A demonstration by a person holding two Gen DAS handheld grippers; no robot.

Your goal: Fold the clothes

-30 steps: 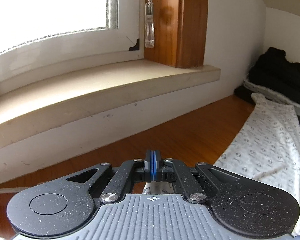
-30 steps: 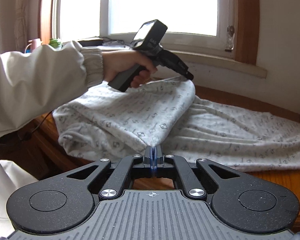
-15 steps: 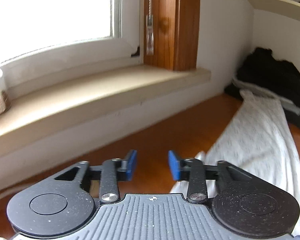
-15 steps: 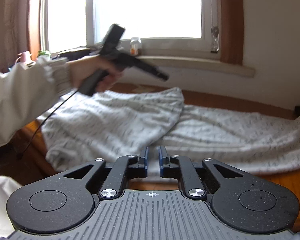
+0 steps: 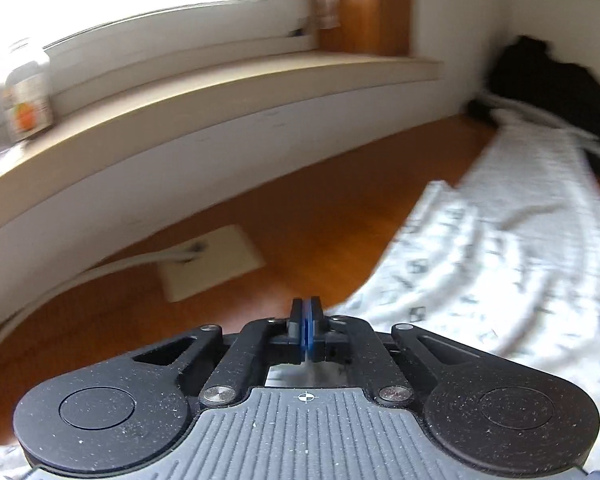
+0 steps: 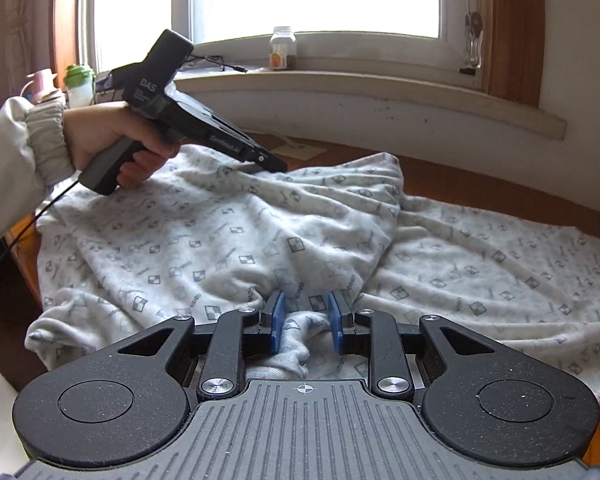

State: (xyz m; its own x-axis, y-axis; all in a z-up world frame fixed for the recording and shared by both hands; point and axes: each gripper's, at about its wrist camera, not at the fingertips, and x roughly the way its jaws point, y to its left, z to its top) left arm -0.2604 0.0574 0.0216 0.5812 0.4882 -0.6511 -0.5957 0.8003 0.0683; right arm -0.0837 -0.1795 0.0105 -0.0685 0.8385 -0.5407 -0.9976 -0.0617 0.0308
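So there's a light grey printed garment (image 6: 228, 240), looks like pyjama-type trousers, spread out across a wooden tabletop (image 6: 480, 184) right under a window sill (image 6: 380, 92). One part is folded over on itself into a rumpled hump toward the left, and a long leg stretches off to the right.

The right gripper (image 6: 306, 320) sits low at the near edge of the cloth. Its blue pads (image 6: 277, 322) stand apart and are opening, with a bunched bit of fabric lying loose between them, not pinched.

The left gripper (image 5: 307, 334) has its jaws pressed together. From its own camera I can't tell whether any fabric is caught in them; the cloth (image 5: 500, 272) lies just off to its right, blurred. From the right wrist view, a hand (image 6: 108, 140) in a pale sleeve (image 6: 16, 160) holds that gripper by its handle, with the tip right over the far edge of the folded hump.

Also around: a small jar (image 6: 283, 48) on the sill, a green-capped bottle (image 6: 78, 84) far left, and a pile of black clothing (image 5: 552, 92) in the corner.
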